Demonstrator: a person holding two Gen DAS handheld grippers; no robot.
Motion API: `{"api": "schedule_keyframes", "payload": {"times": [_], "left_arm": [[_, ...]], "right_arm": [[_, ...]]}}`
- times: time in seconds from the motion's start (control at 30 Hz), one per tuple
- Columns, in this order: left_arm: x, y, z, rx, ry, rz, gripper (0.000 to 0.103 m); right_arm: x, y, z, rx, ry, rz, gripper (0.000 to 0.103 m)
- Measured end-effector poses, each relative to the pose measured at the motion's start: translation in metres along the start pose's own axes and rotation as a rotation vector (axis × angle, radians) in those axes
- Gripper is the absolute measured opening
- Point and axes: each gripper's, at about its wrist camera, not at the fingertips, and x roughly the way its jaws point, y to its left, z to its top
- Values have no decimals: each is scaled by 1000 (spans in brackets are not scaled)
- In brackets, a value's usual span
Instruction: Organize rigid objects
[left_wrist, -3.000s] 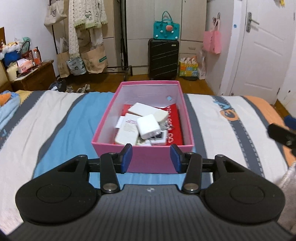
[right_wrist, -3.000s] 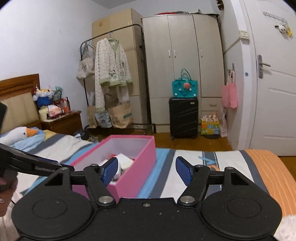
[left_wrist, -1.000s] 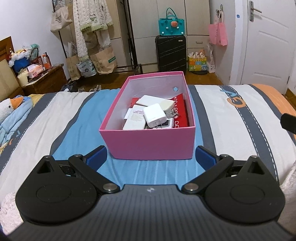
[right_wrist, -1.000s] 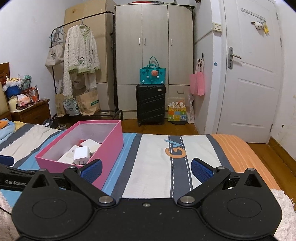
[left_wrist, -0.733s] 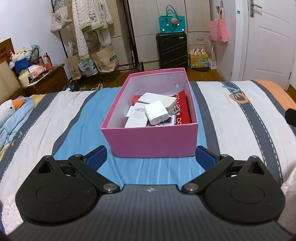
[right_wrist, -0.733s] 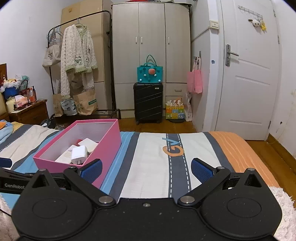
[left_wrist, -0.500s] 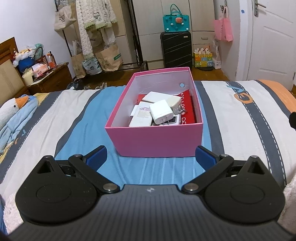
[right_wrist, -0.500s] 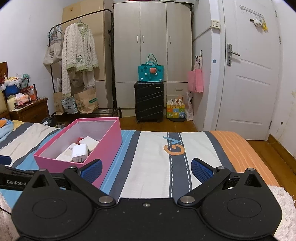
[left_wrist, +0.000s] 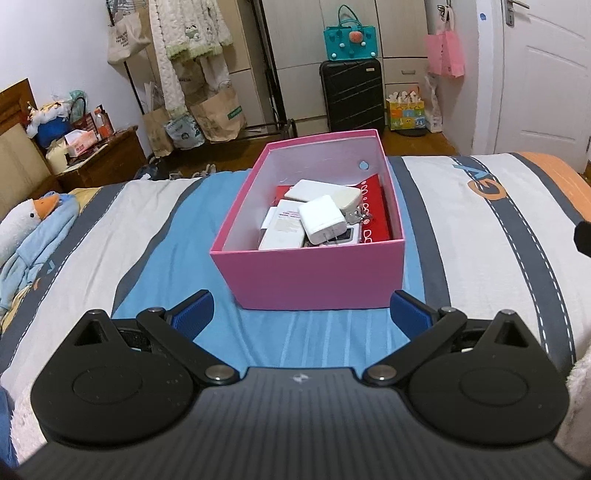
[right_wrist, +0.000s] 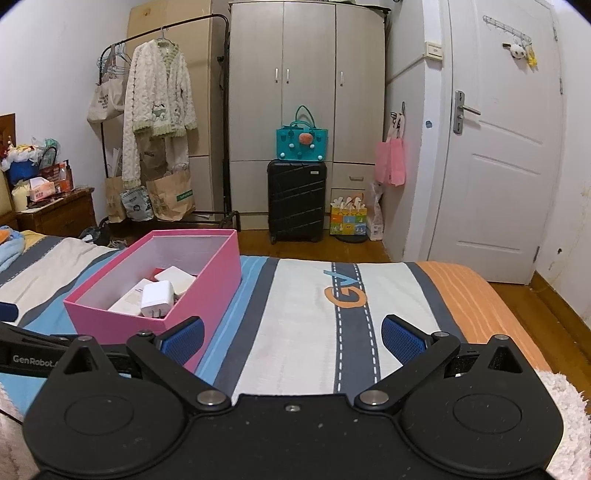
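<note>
A pink box (left_wrist: 314, 275) (right_wrist: 207, 280) sits on the striped bedspread. Inside lie several white chargers (left_wrist: 321, 218) (right_wrist: 157, 293) and flat white boxes on a red notebook (left_wrist: 376, 218). My left gripper (left_wrist: 301, 314) hovers just short of the box's near wall, wide open and empty. My right gripper (right_wrist: 291, 339) hangs to the right of the box over the bedspread, also wide open with nothing between its blue pads. The left gripper's arm shows at the left edge of the right wrist view.
The bed (right_wrist: 332, 314) carries a goose plush in blue cloth (left_wrist: 33, 229) at the left. Beyond its foot are a black suitcase (right_wrist: 297, 201), a clothes rack (right_wrist: 159, 122), a wardrobe, a nightstand (left_wrist: 99, 155) and a white door (right_wrist: 495, 166).
Three seconds ago the left gripper was narrowly open close against the box; it has since opened wide and pulled back. The right gripper also opened wider and shifted right of the box.
</note>
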Motion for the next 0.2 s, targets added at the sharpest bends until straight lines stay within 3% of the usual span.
{"api": "schedule_keyframes", "payload": {"times": [0.2], "left_arm": [[-1, 0, 0, 1, -6, 12, 103]], "right_arm": [[2, 0, -1, 10, 5, 4, 103]]}}
